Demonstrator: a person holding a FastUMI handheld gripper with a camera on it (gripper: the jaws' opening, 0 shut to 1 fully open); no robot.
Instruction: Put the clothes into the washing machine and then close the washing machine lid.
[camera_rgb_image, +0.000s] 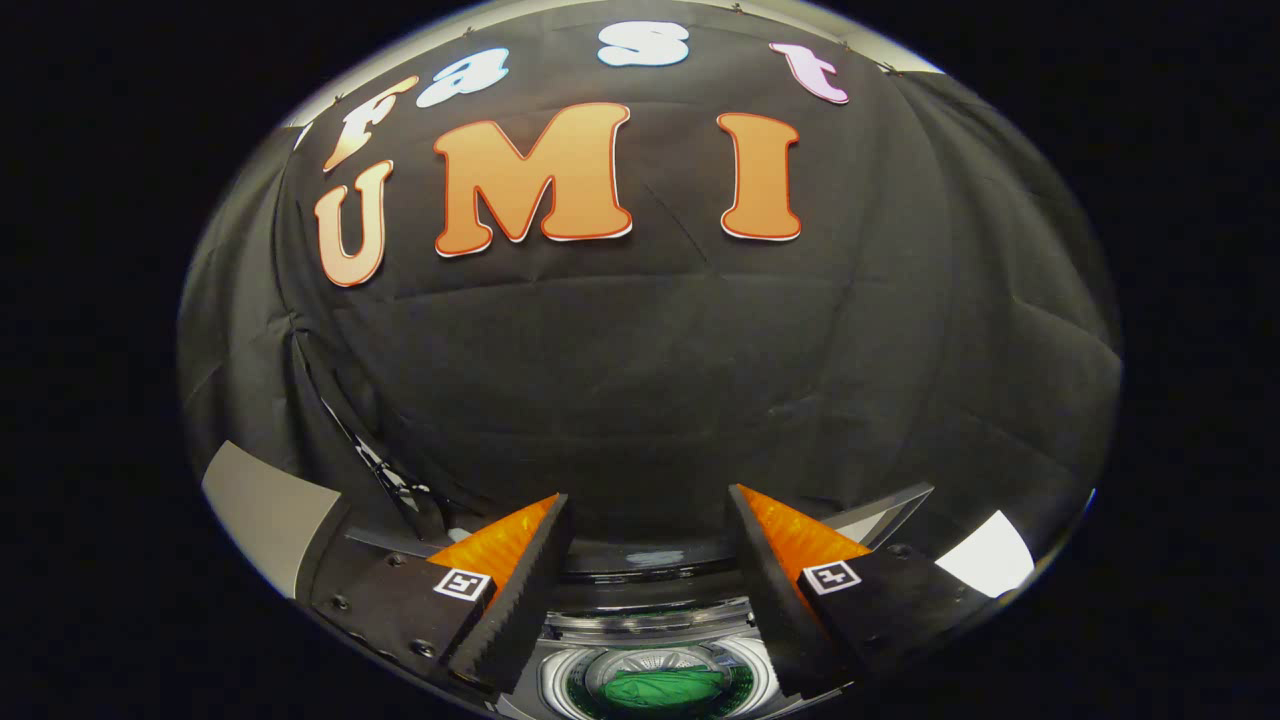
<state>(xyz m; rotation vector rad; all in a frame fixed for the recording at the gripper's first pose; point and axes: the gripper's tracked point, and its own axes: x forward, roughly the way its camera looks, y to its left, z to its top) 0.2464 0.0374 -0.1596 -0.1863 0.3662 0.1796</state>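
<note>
Green cloth (662, 688), the clothes, lies bunched at the bottom of the washing machine drum (650, 640), below and between my fingers. Gripper (650, 520) spread wide, nothing between the fingers. So loading looks done; I judge the lid is next. What may be its raised edge (885, 510) shows beyond the right finger, though I can't be sure. I'd approach from behind that edge, push it down slowly, and avoid pinching.

A creased black cloth wall (640, 380) fills the background. At the cloth's lower left sits a grey panel (265, 515), perhaps with a thin cable (375, 465) beside it. At its lower right lies a bright white patch (985, 555).
</note>
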